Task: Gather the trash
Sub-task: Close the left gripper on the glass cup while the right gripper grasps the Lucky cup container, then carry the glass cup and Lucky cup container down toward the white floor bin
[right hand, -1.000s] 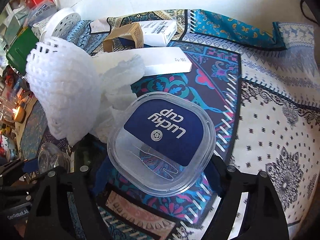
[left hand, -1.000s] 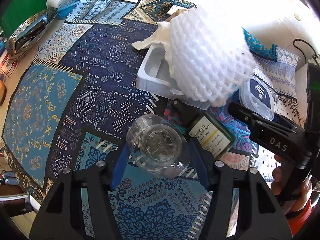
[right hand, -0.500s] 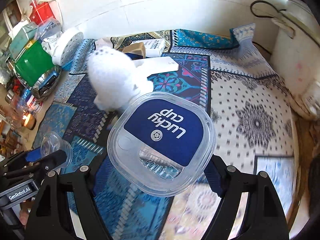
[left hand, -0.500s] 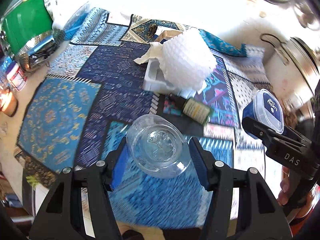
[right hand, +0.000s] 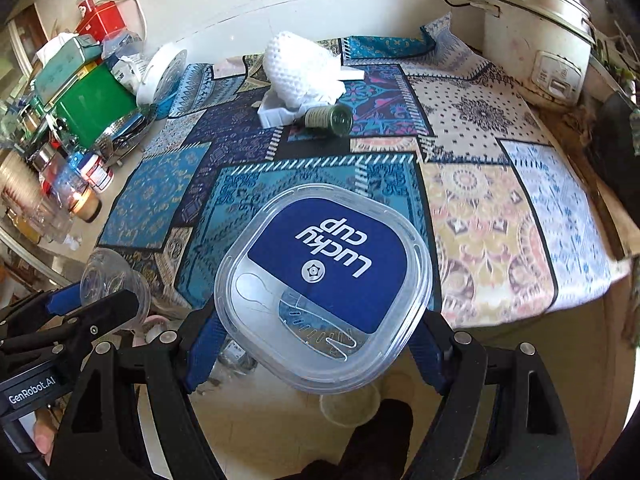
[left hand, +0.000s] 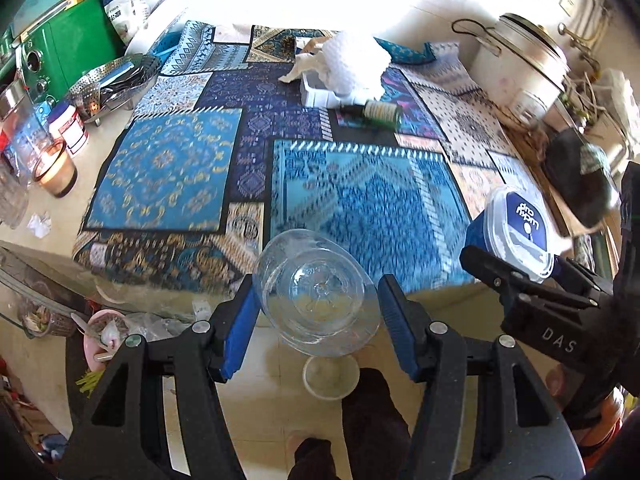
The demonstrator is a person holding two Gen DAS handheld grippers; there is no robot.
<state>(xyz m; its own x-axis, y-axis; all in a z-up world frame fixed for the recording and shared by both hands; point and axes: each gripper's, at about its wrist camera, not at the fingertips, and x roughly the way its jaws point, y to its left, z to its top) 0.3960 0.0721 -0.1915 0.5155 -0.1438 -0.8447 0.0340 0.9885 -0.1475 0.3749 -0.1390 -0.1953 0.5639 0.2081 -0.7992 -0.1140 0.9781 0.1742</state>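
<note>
Both grippers loaded, held past the table edge.
The left gripper (left hand: 316, 308) clamps a clear cup (left hand: 316, 292); the right gripper (right hand: 316, 336) clamps a lidded tub (right hand: 324, 284), both above the floor (right hand: 500, 360).

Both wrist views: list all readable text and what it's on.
"Lucky cup": blue label on the clear square plastic lidded container, upside down, held in the right tool.
"DAS": right tool's black body.
"GenRobot.AI": left tool's black body.
Green bottle's label, white jar and white bag: too small to read.
</note>
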